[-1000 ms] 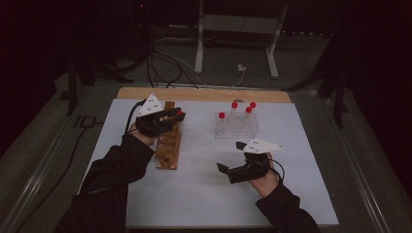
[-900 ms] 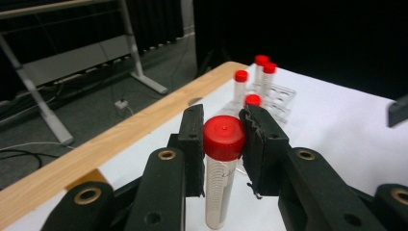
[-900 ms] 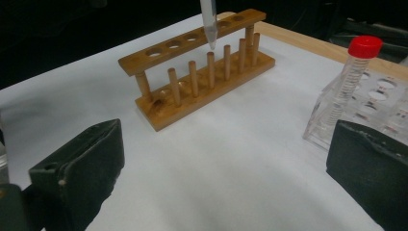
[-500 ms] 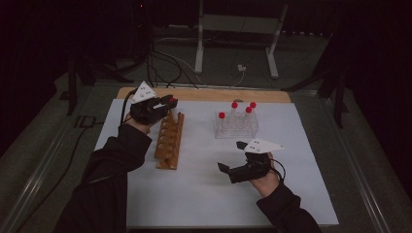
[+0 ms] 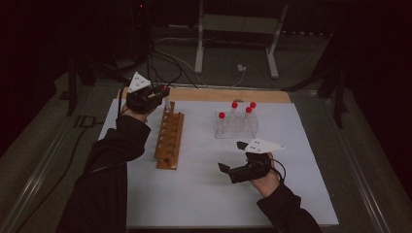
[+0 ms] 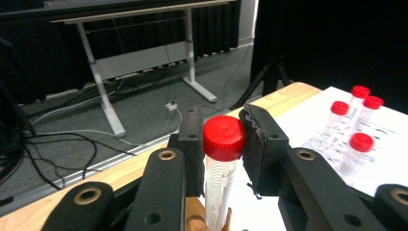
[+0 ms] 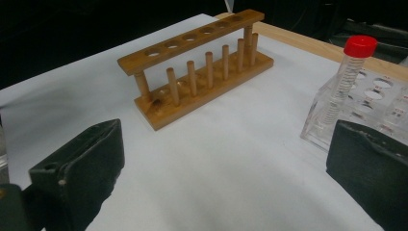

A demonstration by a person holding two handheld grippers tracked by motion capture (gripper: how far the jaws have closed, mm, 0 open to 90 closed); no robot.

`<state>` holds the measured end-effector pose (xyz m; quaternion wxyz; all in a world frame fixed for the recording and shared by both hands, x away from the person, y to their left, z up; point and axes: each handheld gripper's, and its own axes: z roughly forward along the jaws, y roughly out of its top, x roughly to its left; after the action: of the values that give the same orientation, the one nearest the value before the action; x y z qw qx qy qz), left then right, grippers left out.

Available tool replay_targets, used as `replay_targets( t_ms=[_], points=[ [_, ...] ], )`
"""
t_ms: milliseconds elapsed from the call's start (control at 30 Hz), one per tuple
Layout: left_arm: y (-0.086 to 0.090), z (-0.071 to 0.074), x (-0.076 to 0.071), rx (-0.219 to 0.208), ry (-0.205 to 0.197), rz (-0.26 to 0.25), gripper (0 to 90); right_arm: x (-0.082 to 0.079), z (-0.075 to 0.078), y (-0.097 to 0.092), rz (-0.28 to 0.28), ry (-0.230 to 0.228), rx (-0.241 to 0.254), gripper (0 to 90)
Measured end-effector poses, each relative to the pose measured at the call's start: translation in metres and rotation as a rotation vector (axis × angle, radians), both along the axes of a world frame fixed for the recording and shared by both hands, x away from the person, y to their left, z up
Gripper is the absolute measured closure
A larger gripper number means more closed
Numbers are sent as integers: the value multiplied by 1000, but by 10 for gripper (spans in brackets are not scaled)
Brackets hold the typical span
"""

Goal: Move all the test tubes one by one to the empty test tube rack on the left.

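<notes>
Left hand-held gripper and right hand-held gripper: black bodies, each topped by a pale grey three-cornered plate with small dark dots. Jaws are black, faced with dark pads; brass-ringed screw holes mark the arms. Both forearms wear long black sleeves.

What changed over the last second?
The left gripper moved from over the middle of the wooden rack toward its far end, carrying a red-capped tube between its fingers. The right gripper, open, the clear rack with its capped tubes and the wooden rack stayed put.
</notes>
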<state>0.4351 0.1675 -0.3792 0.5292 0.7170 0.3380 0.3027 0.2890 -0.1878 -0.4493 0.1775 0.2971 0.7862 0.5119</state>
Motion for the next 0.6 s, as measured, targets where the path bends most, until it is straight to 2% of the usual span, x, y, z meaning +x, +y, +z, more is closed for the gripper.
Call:
replay_targets(
  t_ms=[167,300,467,600],
  points=[
    [0,-6,12,8,12,44,721,0,0,-1,1,4,6,0],
    [0,-13,19,-6,26,57,720,0,0,-1,1,6,4,0],
    [-1,-25,23,-19,52,65,721,1,-1,-2,3,5,5,0],
    [-2,-34,24,-8,65,70,720,0,-1,-2,2,6,4,0]
  ],
)
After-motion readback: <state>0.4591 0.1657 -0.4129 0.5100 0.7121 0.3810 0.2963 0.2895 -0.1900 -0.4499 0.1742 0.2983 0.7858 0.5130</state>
